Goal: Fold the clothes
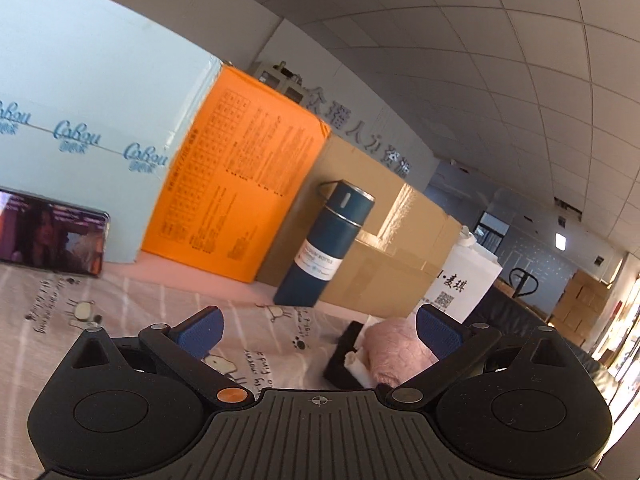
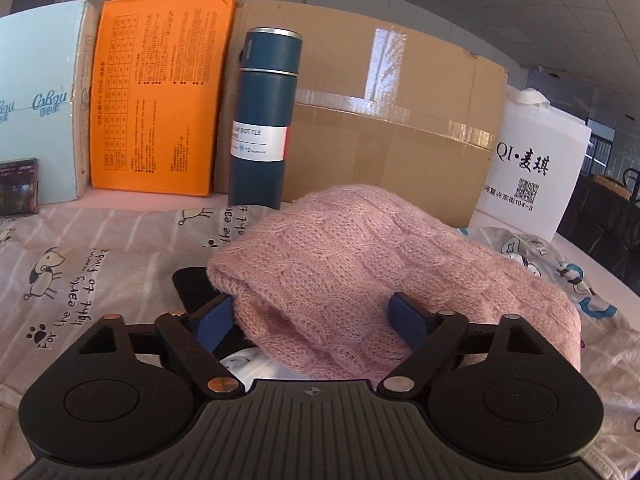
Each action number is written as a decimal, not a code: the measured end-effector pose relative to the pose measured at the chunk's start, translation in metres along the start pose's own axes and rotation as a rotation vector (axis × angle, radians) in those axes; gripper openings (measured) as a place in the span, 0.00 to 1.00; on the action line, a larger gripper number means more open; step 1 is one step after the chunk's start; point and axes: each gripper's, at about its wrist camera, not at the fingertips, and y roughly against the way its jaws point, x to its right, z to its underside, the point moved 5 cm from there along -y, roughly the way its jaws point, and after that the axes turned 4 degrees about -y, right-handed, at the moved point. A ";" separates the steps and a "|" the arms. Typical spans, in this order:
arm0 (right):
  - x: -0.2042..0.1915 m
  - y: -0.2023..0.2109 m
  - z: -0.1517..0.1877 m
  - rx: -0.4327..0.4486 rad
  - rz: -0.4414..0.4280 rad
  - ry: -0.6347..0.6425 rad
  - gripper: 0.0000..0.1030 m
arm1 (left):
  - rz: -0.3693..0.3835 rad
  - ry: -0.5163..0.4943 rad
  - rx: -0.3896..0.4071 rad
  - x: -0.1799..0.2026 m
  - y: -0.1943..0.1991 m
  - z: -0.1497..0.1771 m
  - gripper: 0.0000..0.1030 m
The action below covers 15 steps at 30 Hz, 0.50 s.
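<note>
While both grippers hang low over the printed bedsheet, the row of boxes at the back runs left to right. Far left, a phone leans against the pale blue box, its screen lit. That box carries a script logo printed along a line, and it is shut, as is the orange box next door, covered in tables and small print too fine to read. Then the dark blue flask, upright, lid on, with a white band where "BOTTLE" and "12" can be made out. Behind it the brown cardboard box is taped closed, so its contents are hidden. Far right stands a white bag printed "QI", two Chinese characters, a QR code and "104-3".

Left gripper: jaws spread wide, nothing between them, bedsheet below. Right gripper: jaws also apart, and the pink knitted sweater bulges into the gap; whether the pads actually press it, I cannot tell. The sweater lies bunched on the sheet just in front of the flask, with a black item and something white peeking out beneath it.

On the sheet, cartoon sheep and the words "For the early" and "light to find". Left of the sweater the sheet lies open and flat; to the right it ends at a rounded edge beside dark seating.
</note>
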 end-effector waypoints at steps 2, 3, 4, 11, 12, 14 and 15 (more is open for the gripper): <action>0.009 0.000 0.000 0.015 0.014 -0.012 0.51 | 0.026 0.020 -0.012 0.006 -0.014 0.005 1.00; 0.015 0.002 -0.001 0.023 0.014 -0.035 0.40 | 0.038 0.029 -0.016 0.011 -0.021 0.007 1.00; 0.022 0.004 -0.001 0.033 -0.002 -0.078 0.30 | 0.054 0.037 -0.021 0.015 -0.028 0.009 1.00; 0.081 0.029 -0.006 0.134 -0.143 -0.456 0.09 | 0.195 0.076 -0.079 0.049 -0.074 0.032 1.00; 0.088 0.035 -0.006 0.159 -0.165 -0.507 0.09 | 0.215 0.082 -0.088 0.054 -0.081 0.035 1.00; 0.102 0.041 -0.005 0.183 -0.222 -0.609 0.09 | 0.255 0.093 -0.104 0.063 -0.094 0.042 0.99; 0.107 0.043 -0.004 0.190 -0.248 -0.648 0.09 | 0.275 0.099 -0.112 0.068 -0.101 0.045 0.99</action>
